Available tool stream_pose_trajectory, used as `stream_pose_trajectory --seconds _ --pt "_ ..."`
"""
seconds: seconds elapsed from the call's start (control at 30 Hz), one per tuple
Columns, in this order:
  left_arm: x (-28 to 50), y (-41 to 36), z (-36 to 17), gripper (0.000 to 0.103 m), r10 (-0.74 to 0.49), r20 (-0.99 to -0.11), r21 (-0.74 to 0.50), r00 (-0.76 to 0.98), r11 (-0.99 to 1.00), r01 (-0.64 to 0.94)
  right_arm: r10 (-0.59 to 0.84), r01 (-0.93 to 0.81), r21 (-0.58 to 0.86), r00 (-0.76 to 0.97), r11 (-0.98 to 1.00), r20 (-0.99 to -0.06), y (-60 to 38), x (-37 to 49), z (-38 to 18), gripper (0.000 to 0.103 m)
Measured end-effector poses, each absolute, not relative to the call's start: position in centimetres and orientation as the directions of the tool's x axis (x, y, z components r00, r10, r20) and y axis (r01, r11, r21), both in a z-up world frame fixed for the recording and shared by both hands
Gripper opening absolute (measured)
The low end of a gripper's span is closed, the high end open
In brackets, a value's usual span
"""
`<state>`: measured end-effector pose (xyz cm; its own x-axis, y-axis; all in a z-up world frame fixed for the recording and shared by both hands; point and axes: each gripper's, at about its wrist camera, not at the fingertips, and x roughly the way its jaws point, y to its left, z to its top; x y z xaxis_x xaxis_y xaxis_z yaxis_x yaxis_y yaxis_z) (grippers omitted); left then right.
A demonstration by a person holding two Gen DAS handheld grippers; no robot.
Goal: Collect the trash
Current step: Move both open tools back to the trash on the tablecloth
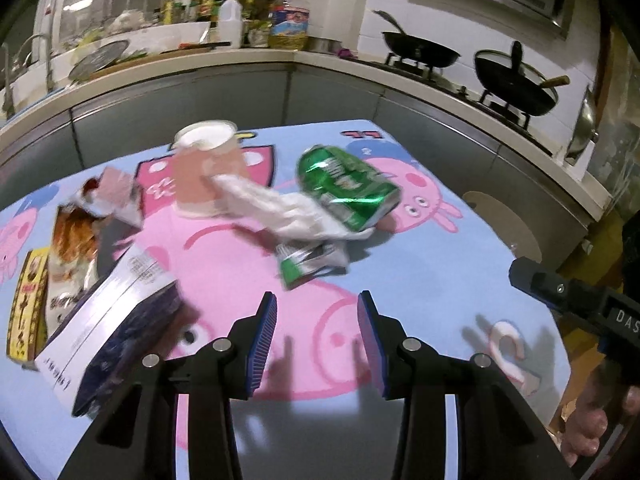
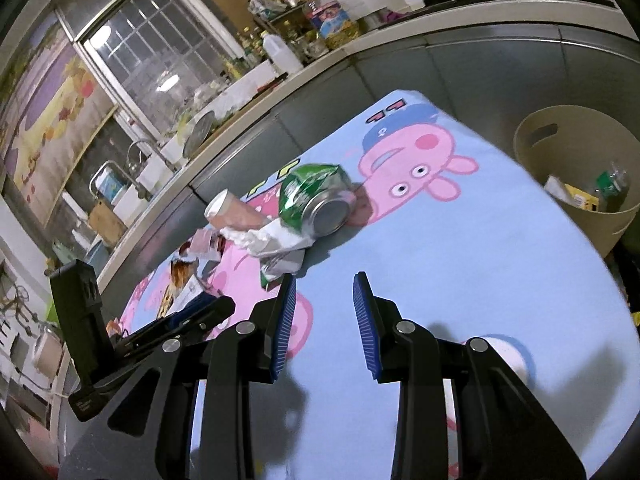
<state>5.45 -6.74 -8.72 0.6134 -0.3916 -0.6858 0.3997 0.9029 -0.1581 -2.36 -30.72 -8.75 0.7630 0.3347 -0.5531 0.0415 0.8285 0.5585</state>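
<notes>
Trash lies on a table under a cartoon-pig cloth [image 1: 440,280]. A crushed green can [image 1: 346,190] [image 2: 316,198] lies on its side beside crumpled white tissue [image 1: 288,210] [image 2: 272,240] and a green wrapper [image 1: 300,262]. A pink paper cup [image 1: 208,170] [image 2: 234,212] stands behind them. A dark blue and white box [image 1: 116,328], snack packets [image 1: 74,248] and a yellow carton [image 1: 28,308] lie at the left. My left gripper [image 1: 316,336] hovers open and empty over the cloth, short of the wrapper. My right gripper [image 2: 324,316] is open and empty too, near the tissue.
A beige bin [image 2: 576,168] with some trash inside stands past the table's right edge. Behind runs a kitchen counter [image 1: 240,64] crowded with bottles, plus two woks [image 1: 420,50] on a stove. A hand [image 1: 600,420] holds the right gripper's handle.
</notes>
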Motion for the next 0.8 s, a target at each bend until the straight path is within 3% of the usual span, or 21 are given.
stream_pose_trajectory --seconds 0.37,0.43,0.57,0.73,0.77,0.8 --pt "4.1 0.5 -10.8 0.042 -0.361 -0.704 -0.219 0.612 0.93 0.296 0.384 -0.042 0.504 0.702 0.863 -0.599 -26.1 0.5 -9.3 0.03" --pt "3.9 1.7 -10.8 0.042 -0.358 -0.702 -0.234 0.615 0.932 0.276 0.364 -0.093 0.428 0.703 0.899 -0.611 -24.1 1.8 -8.6 0.031" --pt "3.7 2.9 -10.8 0.042 -0.358 -0.701 -0.259 0.617 0.933 0.248 0.33 -0.203 0.269 0.715 0.942 -0.616 -19.9 5.2 -7.5 0.048" --pt "3.3 3.1 -10.5 0.042 -0.35 -0.701 -0.252 0.621 0.937 0.242 0.258 -0.251 0.11 0.693 0.962 -0.673 -16.0 11.0 -8.5 0.048" --pt "3.2 3.0 -10.4 0.042 -0.35 -0.7 -0.25 0.622 0.936 0.246 0.257 -0.259 0.103 0.678 0.96 -0.689 -15.7 11.7 -9.1 0.036" --pt "3.2 2.9 -10.3 0.042 -0.351 -0.699 -0.248 0.623 0.936 0.249 0.268 -0.269 0.113 0.659 0.957 -0.703 -15.6 12.1 -9.6 0.004"
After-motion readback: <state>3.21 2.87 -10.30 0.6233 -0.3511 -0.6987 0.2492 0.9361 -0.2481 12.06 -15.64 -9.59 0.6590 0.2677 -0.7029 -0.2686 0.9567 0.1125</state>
